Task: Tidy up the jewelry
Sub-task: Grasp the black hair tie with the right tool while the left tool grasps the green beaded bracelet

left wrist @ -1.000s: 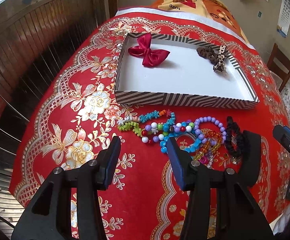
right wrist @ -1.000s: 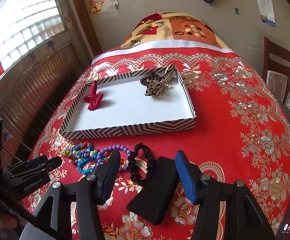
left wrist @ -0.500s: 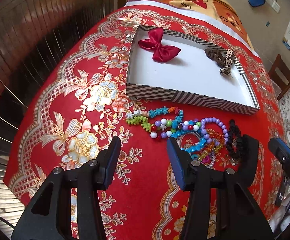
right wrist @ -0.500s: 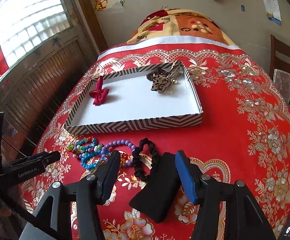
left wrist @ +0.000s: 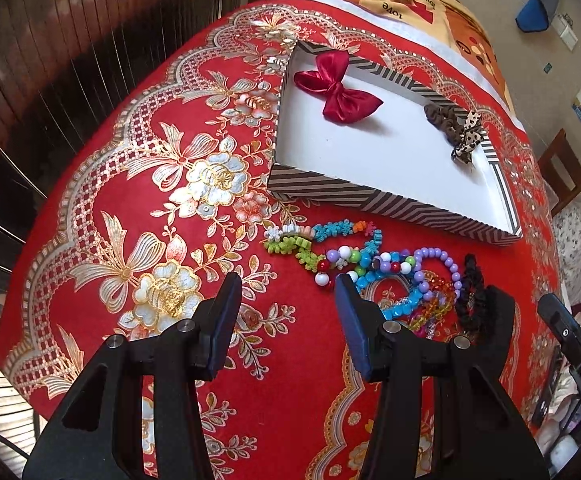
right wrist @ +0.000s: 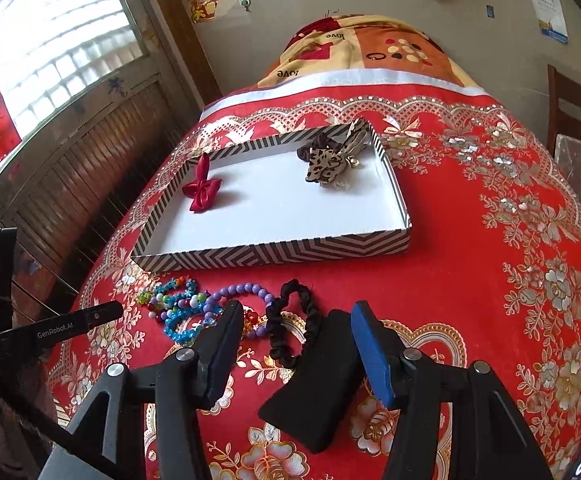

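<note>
Bring your released left gripper (left wrist: 286, 292) over the bead bracelets (left wrist: 354, 264) beside the tray's (left wrist: 390, 202) near wall, single one out; right gripper (right wrist: 296, 316) idles released.

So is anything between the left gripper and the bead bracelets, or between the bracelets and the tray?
Nothing visible. The left gripper is open over bare cloth, with the bracelets just beyond its fingertips. The tray lies right behind them; only its low striped wall must be cleared. The black scrunchie lies off to the side.

A glossy satin bow (left wrist: 336, 90) lies in a matt paperboard tray (left wrist: 390, 204) on shiny, gilt-printed cloth (left wrist: 150, 184).
</note>
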Motion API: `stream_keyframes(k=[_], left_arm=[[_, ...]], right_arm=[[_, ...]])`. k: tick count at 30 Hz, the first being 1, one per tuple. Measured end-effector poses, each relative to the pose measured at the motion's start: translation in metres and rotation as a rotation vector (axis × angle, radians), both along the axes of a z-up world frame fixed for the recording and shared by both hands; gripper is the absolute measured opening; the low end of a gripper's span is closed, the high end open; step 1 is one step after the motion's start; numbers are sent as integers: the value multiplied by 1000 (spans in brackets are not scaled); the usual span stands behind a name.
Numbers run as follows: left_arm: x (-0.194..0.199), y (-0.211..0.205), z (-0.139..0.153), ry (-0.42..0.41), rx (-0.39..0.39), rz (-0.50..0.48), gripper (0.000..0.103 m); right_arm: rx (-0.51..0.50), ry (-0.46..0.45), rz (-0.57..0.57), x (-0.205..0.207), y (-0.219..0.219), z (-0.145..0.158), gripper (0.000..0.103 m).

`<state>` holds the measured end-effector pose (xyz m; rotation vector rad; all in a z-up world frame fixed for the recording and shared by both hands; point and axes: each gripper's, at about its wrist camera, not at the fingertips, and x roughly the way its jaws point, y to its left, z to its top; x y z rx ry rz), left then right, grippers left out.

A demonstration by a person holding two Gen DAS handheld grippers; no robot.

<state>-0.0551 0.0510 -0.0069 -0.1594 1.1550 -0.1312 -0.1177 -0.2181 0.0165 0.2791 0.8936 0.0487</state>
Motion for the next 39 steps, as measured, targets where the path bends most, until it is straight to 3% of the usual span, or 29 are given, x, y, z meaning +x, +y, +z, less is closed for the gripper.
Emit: stream_keyframes(k=[7, 11, 16, 23, 26, 27, 29, 30, 32, 33, 34, 39], left_arm=[[17, 14, -8, 27, 16, 21, 48], [25, 11, -16, 45, 18, -8, 48], [37, 6, -24, 73, -11, -33, 48], [52, -14, -30, 76, 28, -101, 52], [58, -24, -35, 89, 70, -141, 52], [60, -25, -36, 93, 79, -143, 52], [63, -28, -37, 92, 81, -149, 52], [64, -29, -37, 95, 80, -152, 51], [64, -31, -37, 78, 86, -157, 34], [63, -32, -37, 76, 100, -165, 20], [63, -34, -37, 77, 108, -174, 16], [56, -24, -24, 70, 34, -147, 16]], right_arm=[[19, 6, 47, 10, -5, -6, 42], [30, 34, 94, 25, -8, -11, 42], [-50, 137, 197, 52, 1, -33, 42], [-124, 203, 246, 73, 4, -56, 42], [-103, 232, 262, 78, 2, -63, 42], [-93, 235, 267, 79, 2, -64, 41], [-104, 225, 283, 80, 5, -67, 29], [-116, 214, 288, 80, 7, -66, 23], [-119, 200, 298, 80, 8, -67, 9], [-104, 194, 300, 80, 7, -67, 8], [-92, 183, 296, 80, 6, -66, 7], [-46, 123, 278, 76, 2, -51, 5]])
